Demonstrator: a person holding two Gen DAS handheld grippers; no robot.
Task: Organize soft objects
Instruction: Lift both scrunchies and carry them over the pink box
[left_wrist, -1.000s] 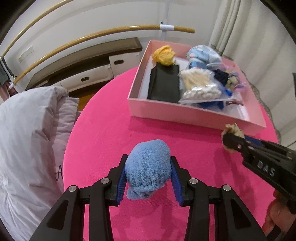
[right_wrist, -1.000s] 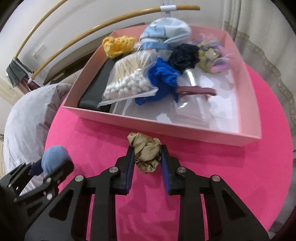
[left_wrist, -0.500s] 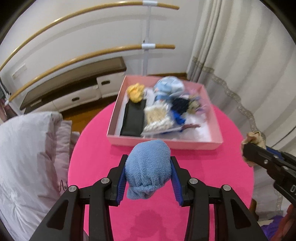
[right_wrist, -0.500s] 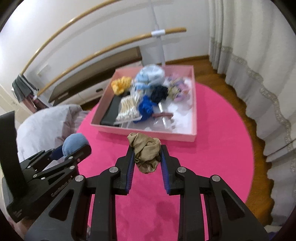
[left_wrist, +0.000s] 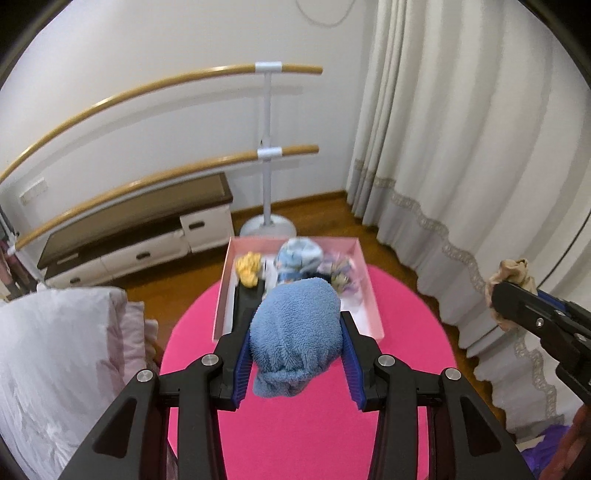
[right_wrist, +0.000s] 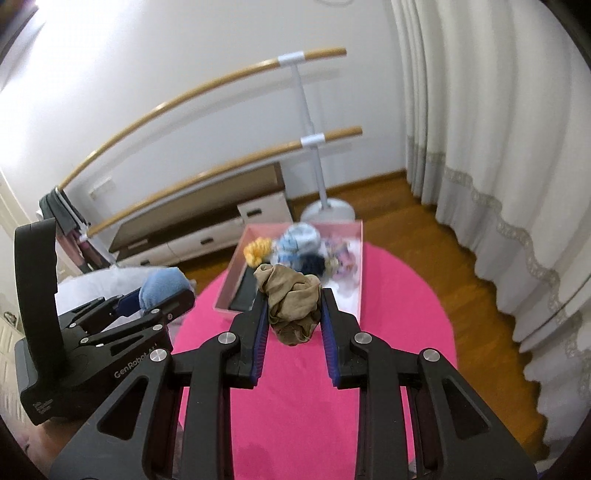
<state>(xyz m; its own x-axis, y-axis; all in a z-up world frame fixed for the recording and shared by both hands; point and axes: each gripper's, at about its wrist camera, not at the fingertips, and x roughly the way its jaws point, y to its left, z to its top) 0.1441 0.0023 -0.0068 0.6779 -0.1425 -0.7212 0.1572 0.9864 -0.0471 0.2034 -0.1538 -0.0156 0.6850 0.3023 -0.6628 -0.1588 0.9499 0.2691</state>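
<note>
The blue towel (left_wrist: 295, 332) sits rolled between the fingers of the left gripper (left_wrist: 295, 354), squeezed at its sides and held in the air above the pink table (left_wrist: 295, 435), with a loose lower fold hanging below the pads. The tan stocking (right_wrist: 291, 306) is bunched in the right gripper (right_wrist: 293, 325), pinched at its middle with its tail dangling free, also well above the table. The pink box (left_wrist: 369, 291), already crowded with a yellow scrunchie (left_wrist: 248, 268) and other soft bits, lies farther off at the table's far side. Both loads look light and slippery, so a slack squeeze or a quick swing could let either one slide out and drop. The dangling ends could also catch on the box rim on the way in, and a careless drop could land on the pile and roll out.
</note>
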